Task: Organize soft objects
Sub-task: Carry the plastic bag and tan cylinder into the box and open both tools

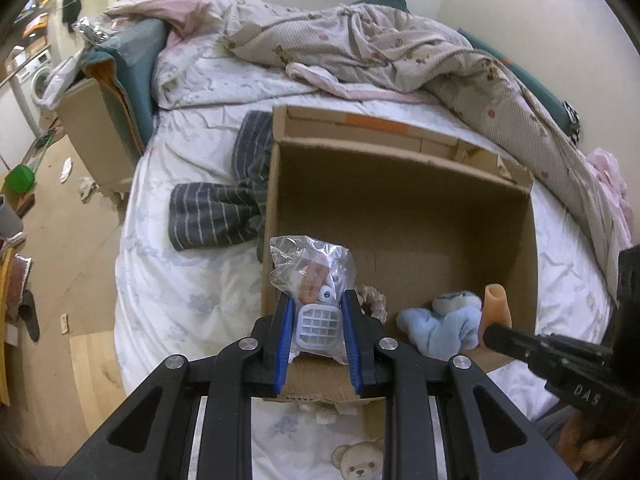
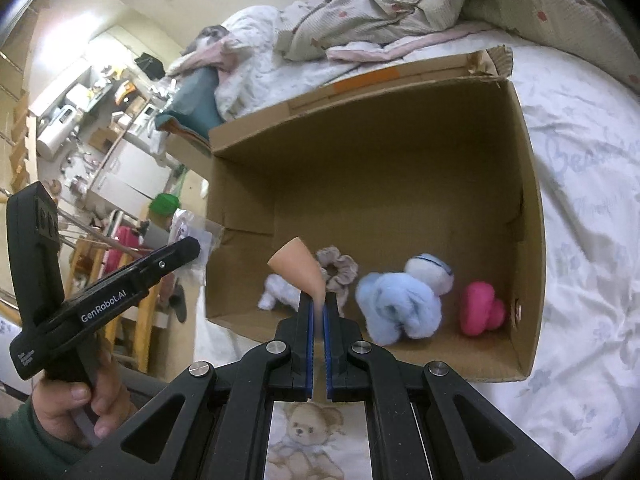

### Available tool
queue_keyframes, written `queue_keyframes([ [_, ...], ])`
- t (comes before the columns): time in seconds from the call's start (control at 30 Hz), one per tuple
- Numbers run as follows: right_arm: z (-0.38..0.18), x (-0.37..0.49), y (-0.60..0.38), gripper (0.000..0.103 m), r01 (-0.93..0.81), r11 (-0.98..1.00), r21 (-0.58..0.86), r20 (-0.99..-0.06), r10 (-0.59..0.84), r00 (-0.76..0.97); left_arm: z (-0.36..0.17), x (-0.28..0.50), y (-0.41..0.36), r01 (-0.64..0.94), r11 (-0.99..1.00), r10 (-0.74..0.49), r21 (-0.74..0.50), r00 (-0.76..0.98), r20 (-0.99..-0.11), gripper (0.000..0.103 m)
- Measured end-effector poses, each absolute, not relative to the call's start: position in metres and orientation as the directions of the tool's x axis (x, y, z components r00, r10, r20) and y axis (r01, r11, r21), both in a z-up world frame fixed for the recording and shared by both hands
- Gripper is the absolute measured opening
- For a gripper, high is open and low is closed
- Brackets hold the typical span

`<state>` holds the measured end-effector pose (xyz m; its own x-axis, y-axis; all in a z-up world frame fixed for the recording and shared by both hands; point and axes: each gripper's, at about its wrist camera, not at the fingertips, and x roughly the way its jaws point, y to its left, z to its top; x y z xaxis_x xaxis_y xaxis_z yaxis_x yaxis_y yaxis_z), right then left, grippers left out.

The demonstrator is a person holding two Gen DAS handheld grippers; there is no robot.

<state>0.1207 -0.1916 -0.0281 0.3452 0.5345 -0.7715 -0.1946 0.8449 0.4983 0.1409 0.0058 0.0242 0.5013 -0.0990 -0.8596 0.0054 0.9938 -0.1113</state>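
An open cardboard box stands on the bed. My left gripper is shut on a clear plastic bag of small items, held over the box's near left corner. My right gripper is shut on a peach soft piece, held above the box's near edge; it shows in the left wrist view too. In the box lie a light blue plush, a pink plush, a beige scrunchie and a white soft item.
A grey striped garment lies on the bed left of the box. A rumpled quilt fills the far side of the bed. A floor with clutter and a green bucket lies to the left.
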Motion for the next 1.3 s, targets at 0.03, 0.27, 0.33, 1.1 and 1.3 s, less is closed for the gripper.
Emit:
queue_keyframes([
  [0.03,-0.030,0.122,-0.192,0.006,-0.188,0.848,0.495,-0.776,0.529,0.343,0.022,0.141,0.006,0.010,0.994,-0.100,-0.110,0.500,-0.860,0.021],
  [0.27,-0.039,0.128,-0.186,0.006,-0.194,0.850,0.489,-0.788,0.526,0.320,0.005,0.142,0.011,0.004,0.990,-0.125,-0.141,0.480,-0.868,0.021],
  [0.33,-0.042,0.129,-0.183,0.006,-0.198,0.856,0.478,-0.797,0.518,0.310,0.005,0.142,0.009,0.008,0.989,-0.133,-0.147,0.478,-0.868,0.021],
  [1.1,-0.061,0.132,-0.176,0.006,-0.175,0.881,0.441,-0.840,0.473,0.265,0.001,0.146,-0.009,0.052,0.988,-0.154,-0.147,0.468,-0.870,0.021],
  [1.3,-0.059,0.132,-0.182,0.007,-0.161,0.878,0.450,-0.832,0.478,0.280,0.000,0.145,-0.007,0.035,0.989,-0.143,-0.143,0.473,-0.869,0.021],
])
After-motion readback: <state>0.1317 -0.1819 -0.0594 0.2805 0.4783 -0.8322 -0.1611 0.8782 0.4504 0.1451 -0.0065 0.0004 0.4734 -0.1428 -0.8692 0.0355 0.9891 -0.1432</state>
